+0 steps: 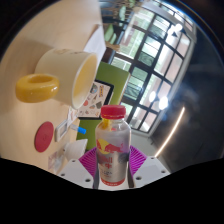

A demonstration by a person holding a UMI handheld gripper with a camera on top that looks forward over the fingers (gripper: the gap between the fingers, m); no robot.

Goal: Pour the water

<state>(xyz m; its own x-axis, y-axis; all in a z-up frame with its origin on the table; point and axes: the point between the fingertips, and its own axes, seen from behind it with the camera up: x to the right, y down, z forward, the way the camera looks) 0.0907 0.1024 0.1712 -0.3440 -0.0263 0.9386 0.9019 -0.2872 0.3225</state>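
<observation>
A small clear bottle [113, 148] with a red cap and a pink-and-yellow label stands between my fingers, held lifted. Both magenta pads [135, 158] press against its sides, so my gripper [113, 162] is shut on the bottle. Beyond the fingers and to the left is a large white cup [72, 76], seen tilted in this view with its open mouth facing right. A yellow ring-shaped object [38, 86] sits on the cup's left side. The bottle's lower end is hidden behind the gripper body.
A white surface [30, 125] with a red round mark [42, 137] lies left of the fingers. A green chair-like frame [112, 85] stands beyond the bottle. Large dark-framed windows [165, 60] fill the background to the right.
</observation>
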